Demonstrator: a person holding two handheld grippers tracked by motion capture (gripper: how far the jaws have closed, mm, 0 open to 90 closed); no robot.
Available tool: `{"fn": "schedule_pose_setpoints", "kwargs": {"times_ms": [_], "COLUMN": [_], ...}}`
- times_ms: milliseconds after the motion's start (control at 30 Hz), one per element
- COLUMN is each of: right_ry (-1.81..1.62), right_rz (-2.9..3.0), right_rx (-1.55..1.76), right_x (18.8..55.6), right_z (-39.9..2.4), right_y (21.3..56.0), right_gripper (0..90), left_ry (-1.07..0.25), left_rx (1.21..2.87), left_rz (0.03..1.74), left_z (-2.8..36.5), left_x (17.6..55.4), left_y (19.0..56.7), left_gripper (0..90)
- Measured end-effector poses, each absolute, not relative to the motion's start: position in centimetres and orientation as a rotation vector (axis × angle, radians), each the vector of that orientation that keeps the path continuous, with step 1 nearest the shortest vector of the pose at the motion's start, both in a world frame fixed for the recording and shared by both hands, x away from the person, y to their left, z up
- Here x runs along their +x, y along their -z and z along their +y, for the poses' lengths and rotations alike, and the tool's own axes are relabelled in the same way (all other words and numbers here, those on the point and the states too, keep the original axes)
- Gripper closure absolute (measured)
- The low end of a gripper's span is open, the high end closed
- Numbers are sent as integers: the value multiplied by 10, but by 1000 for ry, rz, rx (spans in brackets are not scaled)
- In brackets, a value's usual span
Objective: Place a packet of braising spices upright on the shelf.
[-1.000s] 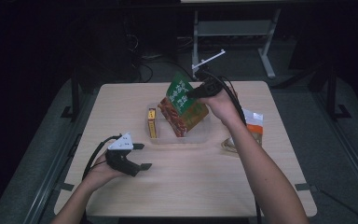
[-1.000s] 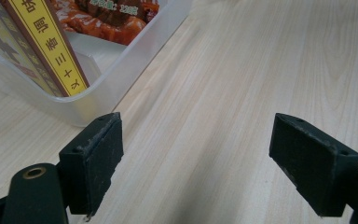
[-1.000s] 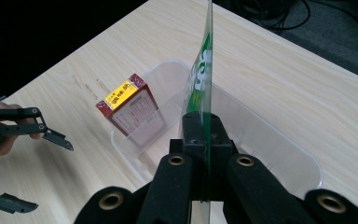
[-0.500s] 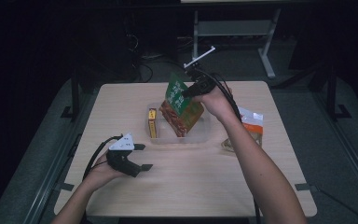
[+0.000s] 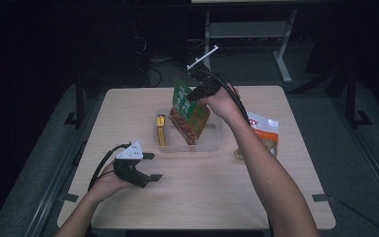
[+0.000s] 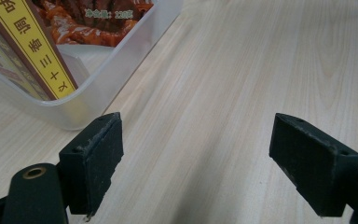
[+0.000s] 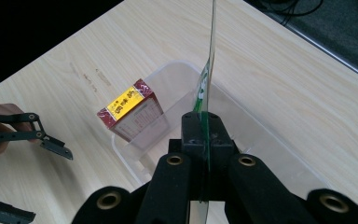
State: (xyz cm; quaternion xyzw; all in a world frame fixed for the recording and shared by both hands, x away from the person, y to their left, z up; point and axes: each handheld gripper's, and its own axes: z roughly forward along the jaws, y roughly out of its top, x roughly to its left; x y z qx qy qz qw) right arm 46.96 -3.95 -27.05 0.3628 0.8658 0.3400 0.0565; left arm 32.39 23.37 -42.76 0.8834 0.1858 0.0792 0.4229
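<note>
Clear plastic tub [image 5: 212, 140] sits mid-table with a box [image 5: 161, 130] standing at its left end. Right gripper [image 5: 197, 93], jaws pinched flat on a snack bag's [image 5: 186, 109] top edge, holds it tilted, bottom apparently inside the tub. Left gripper [image 5: 149, 167] rests wide open and empty. Such a thin pinch could slip, dropping the bag against the box.

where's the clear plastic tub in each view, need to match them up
High view: the clear plastic tub sits mid-table, under the snack bag pinched by the right gripper.
Left gripper view: tub corner at upper left, beyond the open jaws.
Right gripper view: tub rim at centre, behind the shut jaws.
Shared landmark: the yellow-labelled box standing in the tub's end.
</note>
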Motion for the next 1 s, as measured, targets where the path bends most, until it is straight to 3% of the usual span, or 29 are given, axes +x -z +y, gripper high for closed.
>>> {"fn": "schedule_pose_setpoints", "kwargs": {"times_ms": [567, 667, 867, 1000], "right_ry": [-1008, -1034, -1138, -1172], "right_rz": [2647, 2643, 2604, 2573], "right_rx": [1096, 1097, 1073, 1031], "right_x": [479, 479, 468, 458], "right_z": [-27, -30, -45, -58], "right_y": [269, 269, 262, 257], "right_gripper": [868, 782, 517, 418], "left_ry": [-189, -193, -190, -196], "left_rx": [2215, 2218, 2212, 2220], "left_rz": [458, 454, 465, 458], "left_z": [231, 232, 232, 232], "left_x": [323, 323, 324, 324], "left_y": [429, 428, 428, 429], "left_gripper": [170, 170, 170, 170]}}
